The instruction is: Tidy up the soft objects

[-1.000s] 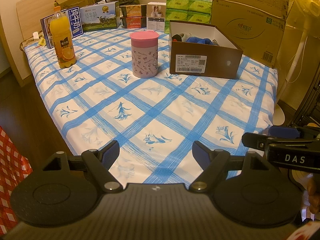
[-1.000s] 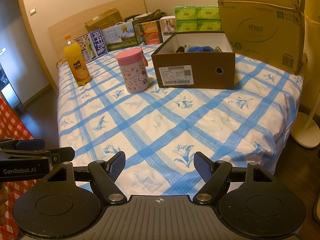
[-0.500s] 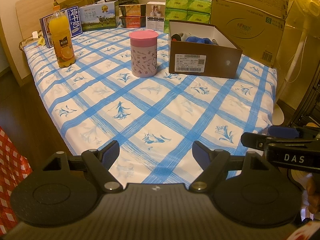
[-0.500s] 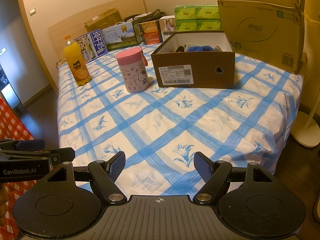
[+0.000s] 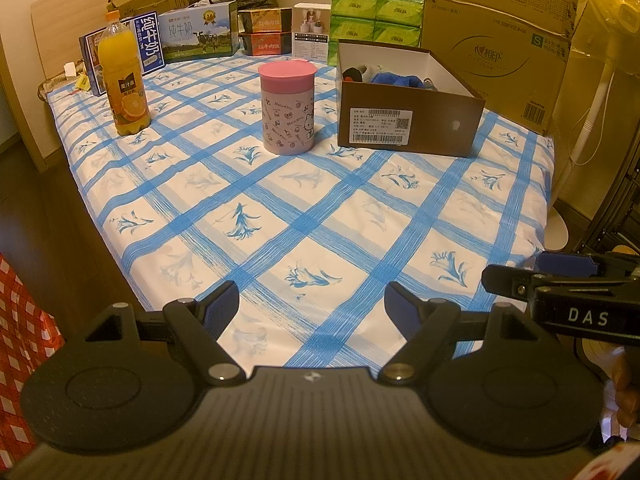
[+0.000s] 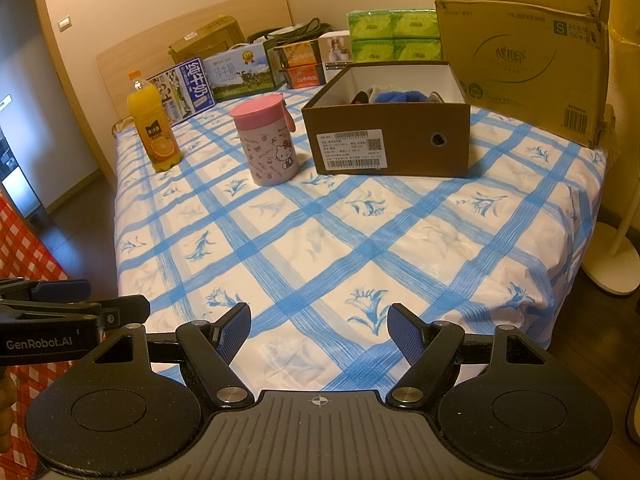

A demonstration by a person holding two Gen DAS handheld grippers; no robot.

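Jaws spread at bed [image 5: 360, 216] edge; shoebox [image 5: 408, 128] well apart.

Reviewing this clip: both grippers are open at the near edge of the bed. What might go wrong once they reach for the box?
1. The pink cup stands close beside the shoe box; the left gripper may topple it.
2. The soft items lie deep behind the box wall, so the right gripper could push the box instead.

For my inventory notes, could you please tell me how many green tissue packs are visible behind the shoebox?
4 visible in the right wrist view: upper left, upper right, lower left, lower right, stacked two by two. More may be hidden behind the shoebox.
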